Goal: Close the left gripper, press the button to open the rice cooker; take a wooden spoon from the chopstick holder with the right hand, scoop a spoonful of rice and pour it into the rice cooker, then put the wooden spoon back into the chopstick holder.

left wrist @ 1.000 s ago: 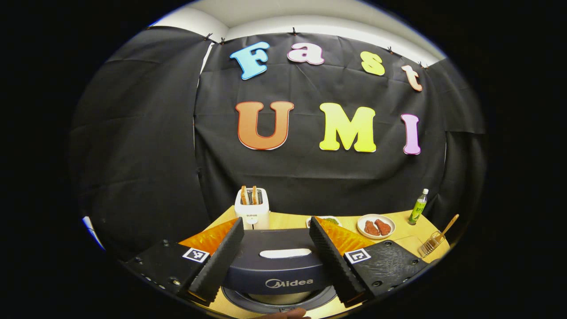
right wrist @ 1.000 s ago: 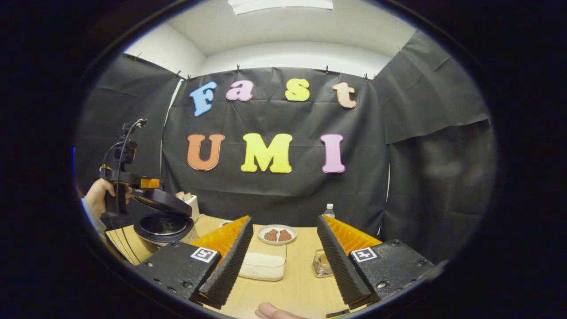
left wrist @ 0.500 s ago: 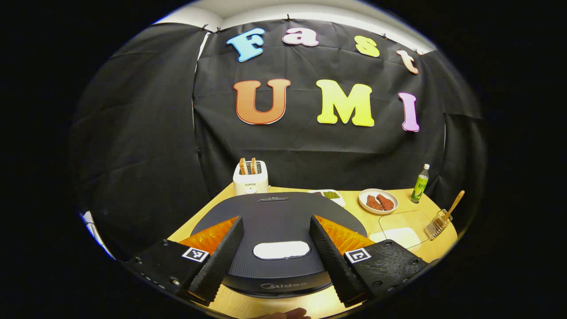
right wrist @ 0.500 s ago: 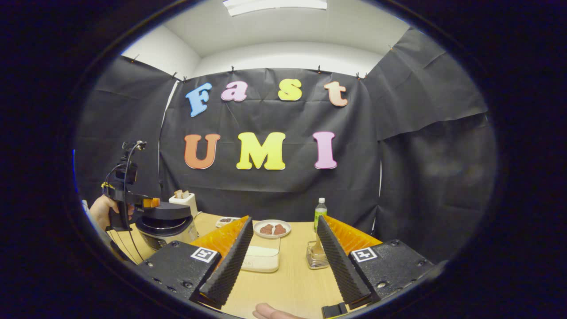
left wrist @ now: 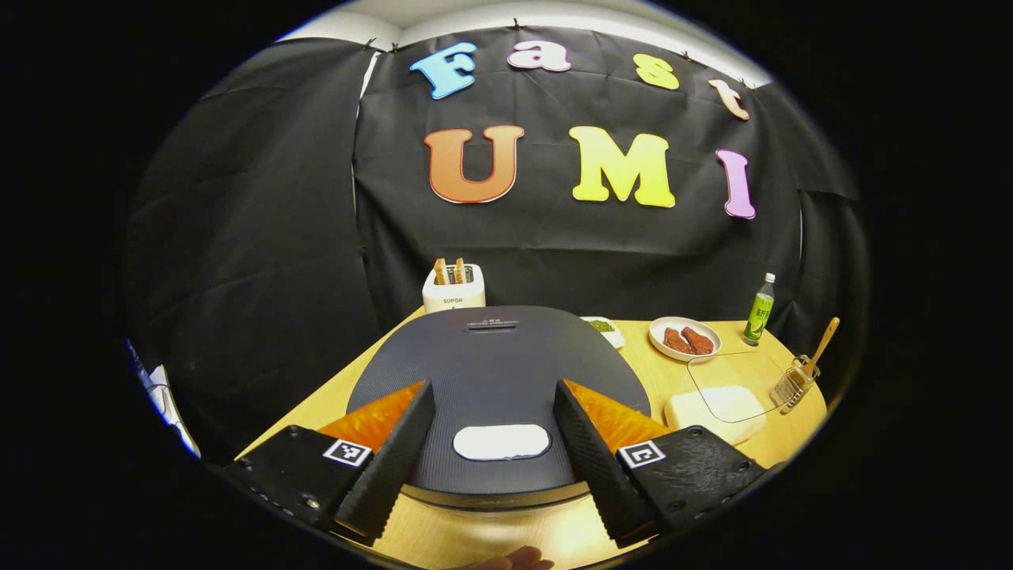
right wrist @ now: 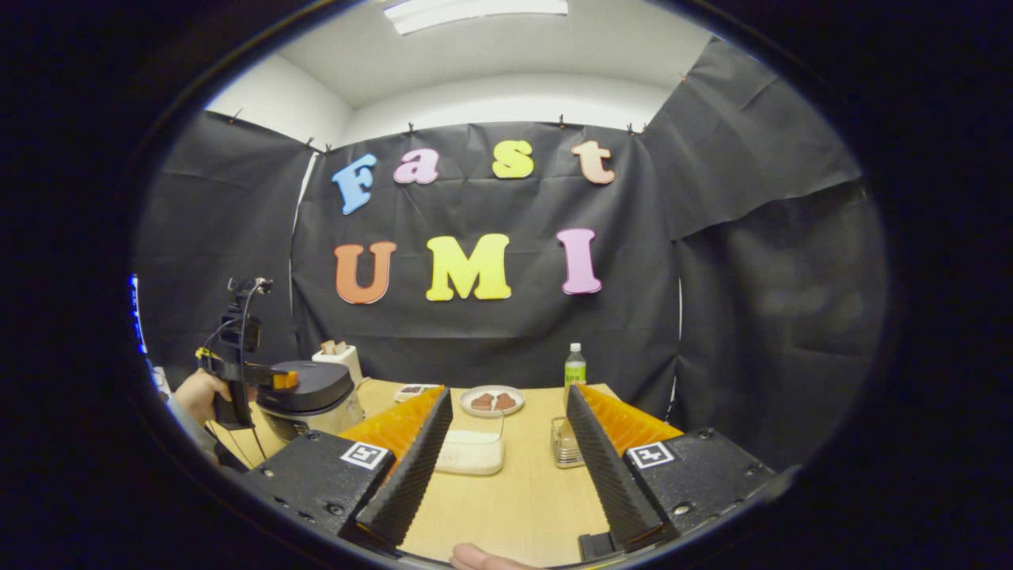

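Left gripper view: left gripper (left wrist: 492, 459) hovers, jaws apart, over the closed rice cooker (left wrist: 495, 372); wooden spoon (left wrist: 821, 345) stands in the chopstick holder (left wrist: 794, 385), far right.
Right gripper view: right gripper (right wrist: 506, 467) hangs above the bench (right wrist: 514, 507), jaws apart, empty.

The left gripper (left wrist: 492, 459) has two long wedge-shaped fingers with ribbed inner faces, mounted on black textured blocks dotted with small screws; each block carries a square black-and-white marker. The right gripper (right wrist: 506, 475) is built alike. In the right gripper view, the left gripper has a black handle, a thin black cable and an upright mast.
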Demonstrator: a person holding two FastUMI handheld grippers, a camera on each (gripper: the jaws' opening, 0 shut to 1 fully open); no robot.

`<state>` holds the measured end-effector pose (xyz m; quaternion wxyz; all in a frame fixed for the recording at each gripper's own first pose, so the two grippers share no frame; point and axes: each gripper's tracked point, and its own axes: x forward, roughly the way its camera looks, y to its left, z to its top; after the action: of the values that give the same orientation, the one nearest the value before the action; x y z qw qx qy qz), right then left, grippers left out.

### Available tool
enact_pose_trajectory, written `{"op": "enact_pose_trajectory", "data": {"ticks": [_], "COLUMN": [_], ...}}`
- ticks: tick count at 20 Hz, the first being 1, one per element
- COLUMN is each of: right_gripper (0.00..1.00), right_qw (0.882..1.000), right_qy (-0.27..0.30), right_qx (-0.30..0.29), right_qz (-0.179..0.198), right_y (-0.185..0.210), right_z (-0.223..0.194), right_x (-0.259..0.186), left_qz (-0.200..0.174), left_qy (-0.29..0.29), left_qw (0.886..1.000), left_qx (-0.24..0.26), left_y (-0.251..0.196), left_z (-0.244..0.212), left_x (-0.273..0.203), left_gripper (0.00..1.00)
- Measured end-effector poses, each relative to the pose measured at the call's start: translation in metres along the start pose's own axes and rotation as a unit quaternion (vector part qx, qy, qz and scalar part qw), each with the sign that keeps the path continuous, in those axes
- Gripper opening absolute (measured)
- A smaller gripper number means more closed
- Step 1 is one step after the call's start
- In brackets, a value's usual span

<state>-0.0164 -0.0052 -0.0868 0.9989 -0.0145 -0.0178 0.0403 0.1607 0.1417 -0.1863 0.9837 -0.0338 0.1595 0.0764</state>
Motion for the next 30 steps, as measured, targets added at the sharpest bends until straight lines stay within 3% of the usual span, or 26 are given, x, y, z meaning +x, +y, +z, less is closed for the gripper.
{"op": "enact_pose_trajectory", "data": {"ticks": [8, 16, 17, 18, 30], "right_gripper": [0.94, 0.94, 0.94, 0.94, 0.94], "right_qw": [0.999, 0.999, 0.999, 0.999, 1.0], "right_qy": [-0.037, -0.03, -0.03, -0.029, -0.016], "right_qx": [-0.029, -0.026, -0.026, -0.027, -0.022], "right_qz": [0.014, 0.016, 0.015, 0.013, 0.008], "right_y": [0.02, 0.017, 0.016, 0.015, 0.017], "right_z": [0.023, 0.022, 0.023, 0.021, 0.019], "right_x": [-0.04, -0.042, -0.041, -0.04, -0.025], "left_qz": [0.002, 0.008, 0.01, 0.011, 0.0], "left_qy": [-0.014, -0.043, -0.045, -0.045, -0.061], "left_qw": [1.0, 0.999, 0.999, 0.999, 0.998], "left_qx": [-0.004, -0.009, -0.006, -0.005, -0.016], "left_y": [-0.001, -0.002, -0.002, -0.001, -0.013], "left_z": [-0.008, -0.01, -0.01, -0.01, 0.008], "left_x": [-0.021, -0.019, -0.02, -0.021, -0.078], "left_gripper": [0.98, 0.98, 0.87, 0.98, 0.95]}}
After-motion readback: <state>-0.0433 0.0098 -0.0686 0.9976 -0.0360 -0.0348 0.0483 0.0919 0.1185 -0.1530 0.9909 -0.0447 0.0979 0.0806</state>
